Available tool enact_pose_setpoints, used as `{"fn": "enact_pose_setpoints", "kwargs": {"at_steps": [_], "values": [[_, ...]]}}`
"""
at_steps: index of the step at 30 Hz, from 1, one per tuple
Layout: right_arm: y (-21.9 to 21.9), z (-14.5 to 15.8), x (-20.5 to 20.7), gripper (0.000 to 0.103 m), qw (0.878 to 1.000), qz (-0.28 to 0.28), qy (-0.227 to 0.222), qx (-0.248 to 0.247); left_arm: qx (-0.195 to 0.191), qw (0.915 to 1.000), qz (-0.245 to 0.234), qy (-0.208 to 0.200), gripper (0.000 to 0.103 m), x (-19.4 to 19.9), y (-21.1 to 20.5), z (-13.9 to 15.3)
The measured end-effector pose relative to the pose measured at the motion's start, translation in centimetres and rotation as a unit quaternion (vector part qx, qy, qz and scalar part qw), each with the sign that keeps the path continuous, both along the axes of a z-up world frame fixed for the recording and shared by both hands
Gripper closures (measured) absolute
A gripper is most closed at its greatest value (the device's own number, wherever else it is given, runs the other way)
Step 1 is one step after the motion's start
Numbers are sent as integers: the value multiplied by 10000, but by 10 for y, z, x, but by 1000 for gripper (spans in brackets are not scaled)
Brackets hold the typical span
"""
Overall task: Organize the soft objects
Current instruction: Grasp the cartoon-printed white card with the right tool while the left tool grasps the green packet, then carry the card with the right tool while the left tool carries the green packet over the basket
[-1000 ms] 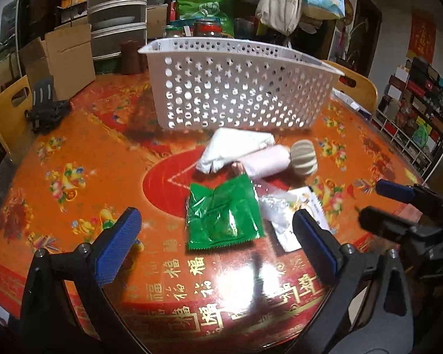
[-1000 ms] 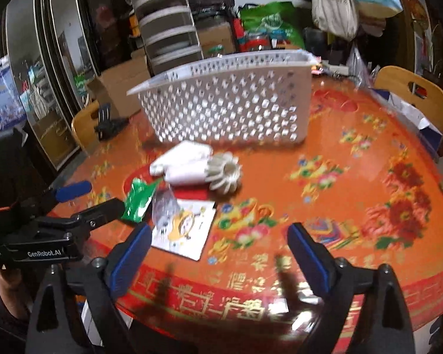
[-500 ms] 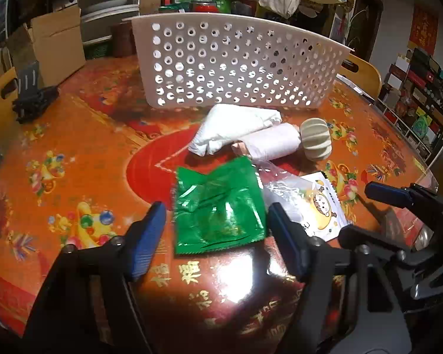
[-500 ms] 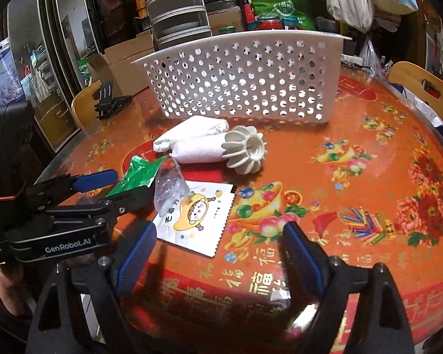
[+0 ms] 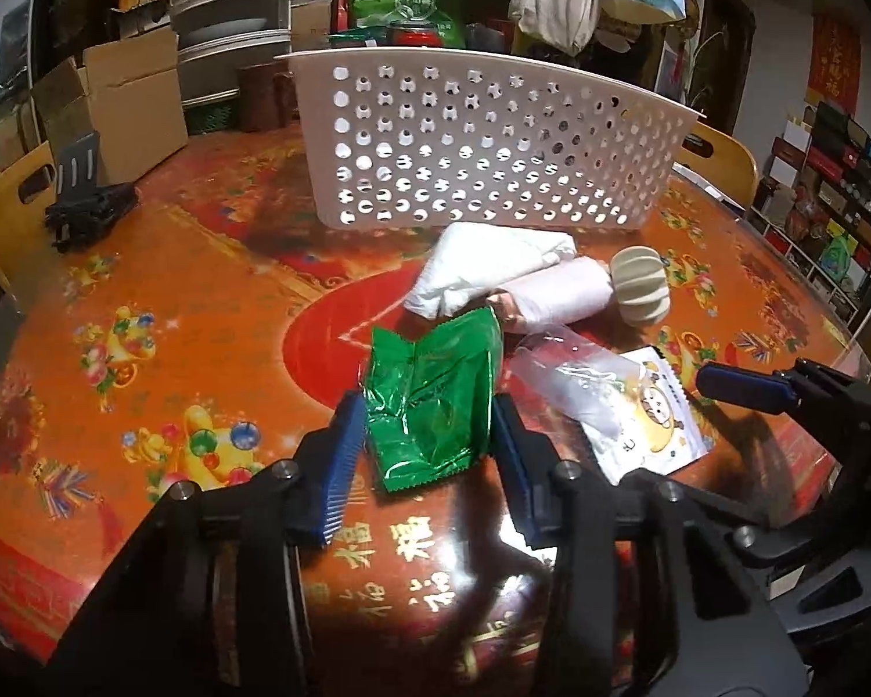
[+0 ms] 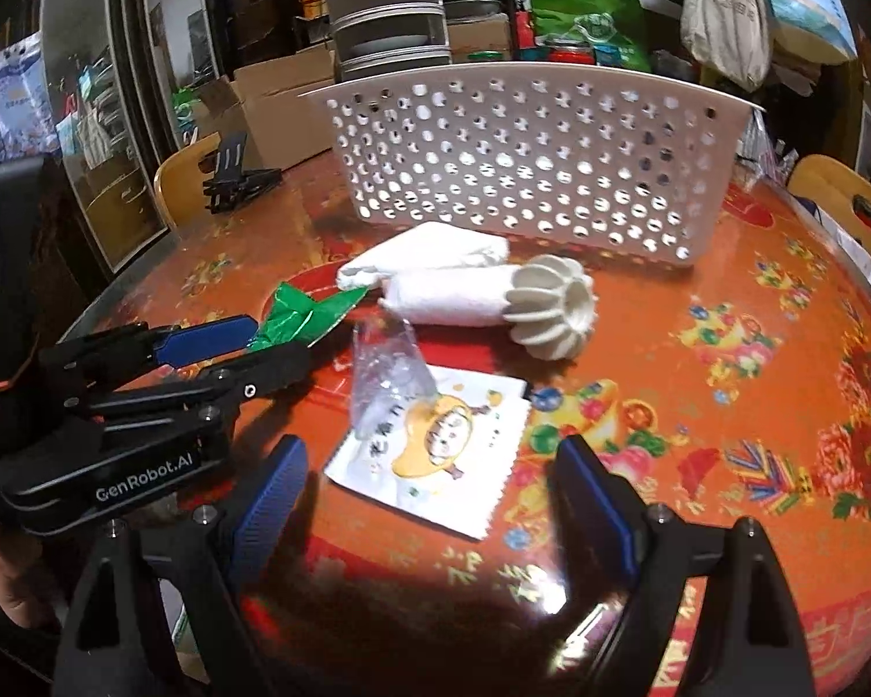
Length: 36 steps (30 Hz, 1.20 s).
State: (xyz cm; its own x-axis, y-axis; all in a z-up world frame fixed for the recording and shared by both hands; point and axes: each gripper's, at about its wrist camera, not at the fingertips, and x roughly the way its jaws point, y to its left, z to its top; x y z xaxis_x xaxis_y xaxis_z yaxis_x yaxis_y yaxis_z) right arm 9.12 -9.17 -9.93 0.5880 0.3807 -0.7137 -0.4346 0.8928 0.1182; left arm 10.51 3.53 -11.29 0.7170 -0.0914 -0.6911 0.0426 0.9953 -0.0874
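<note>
On the red table (image 5: 145, 290), left fingers (image 5: 342, 453) pinch the green packet (image 5: 435, 401); right fingers (image 6: 598, 499) spread.

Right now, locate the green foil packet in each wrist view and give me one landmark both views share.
Left wrist: the green foil packet sits low center, between the left gripper fingers, crumpled.
Right wrist: the packet is at mid-left, beyond the left gripper's blue pad, partly hidden.
Shared landmark: the white perforated basket behind the pile on the table.
</note>
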Motion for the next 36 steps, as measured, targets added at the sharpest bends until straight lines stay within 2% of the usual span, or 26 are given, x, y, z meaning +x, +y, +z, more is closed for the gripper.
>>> {"fn": "enact_pose_setpoints", "kwargs": {"at_steps": [3,5,8,12,14,16,20,25,36], "values": [[8,-2,1,25,9998,21,-131,-161,-24,10000,35,-24,62,-2,3,0],[10,-2,2,38,9994,8,-194,-286,-23,10000,36,-23,62,-3,4,0],[10,-3,1,46,9988,-1,-288,-395,-43,10000,48,-18,62,-4,4,0],[3,-3,-1,58,9988,19,-329,-370,6,10000,62,-38,62,-5,4,0],[0,-3,-4,72,9986,73,-354,-385,15,10000,63,-37,62,-5,3,-1],[-1,-2,-7,82,9985,159,-371,-383,16,10000,67,-39,62,-5,3,-1],[-2,-1,-8,92,9984,199,-372,-388,43,10000,75,-32,62,-5,1,-1],[-13,4,-12,99,9989,202,-368,-201,32,9999,98,-59,62,-5,2,-1],[-43,29,-21,101,9980,-3,-631,67,68,9993,138,-345,66,-16,0,11]]}}
